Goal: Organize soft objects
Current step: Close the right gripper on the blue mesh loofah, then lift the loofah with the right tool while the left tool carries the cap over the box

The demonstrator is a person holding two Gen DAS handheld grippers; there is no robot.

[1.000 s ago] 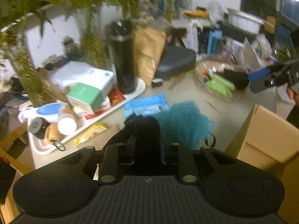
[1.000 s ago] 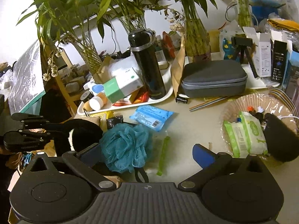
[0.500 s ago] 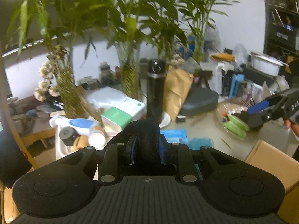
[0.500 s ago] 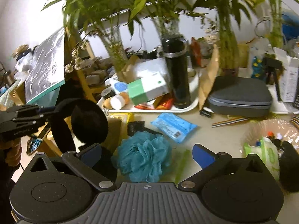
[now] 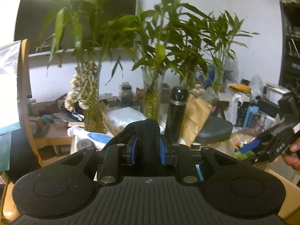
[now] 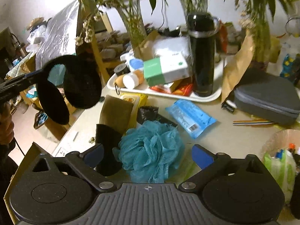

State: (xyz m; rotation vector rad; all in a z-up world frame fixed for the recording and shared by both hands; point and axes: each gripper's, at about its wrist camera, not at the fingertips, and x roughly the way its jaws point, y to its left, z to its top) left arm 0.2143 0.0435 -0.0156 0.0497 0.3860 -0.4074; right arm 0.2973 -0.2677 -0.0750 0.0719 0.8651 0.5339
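- the left tongs (image 5: pixel 148 151) pinch the black earmuffs (image 5: pixel 149 136) by the band, blue pads pressed against it on both sides; the grip sits well back in the pads and looks secure.
- in the right wrist view the earmuffs (image 6: pixel 75 86) hang in the air, well to the left of the teal bath pouf (image 6: pixel 150 150) and out past the desk (image 6: pixel 215 135) edge, both round cups dangling below the tongs (image 6: pixel 20 80).
- the right tongs (image 6: pixel 148 154) are spread wide and hold nothing; they hover just above the pouf, one blue pad on either side of it.
- the step in hand, as i judge it, is carrying the earmuffs to a container; a cardboard box edge (image 6: pixel 24 159) shows just left of the pouf, and that seems the likely spot.
- to do it well: keep the pinch firm, since the cups swing freely and could catch on the box wall; bring them over the opening before lowering.
- lower until the cups rest on something, then part the tongs, so the band does not spring out.
- the pouf is soft and airy; the right tongs should go deep into its middle before closing, or they will grab only loose mesh.
- mind the black bottle (image 6: pixel 203 56) standing in the white tray (image 6: pixel 206 97) beyond the pouf; a wide sweep could tip it.
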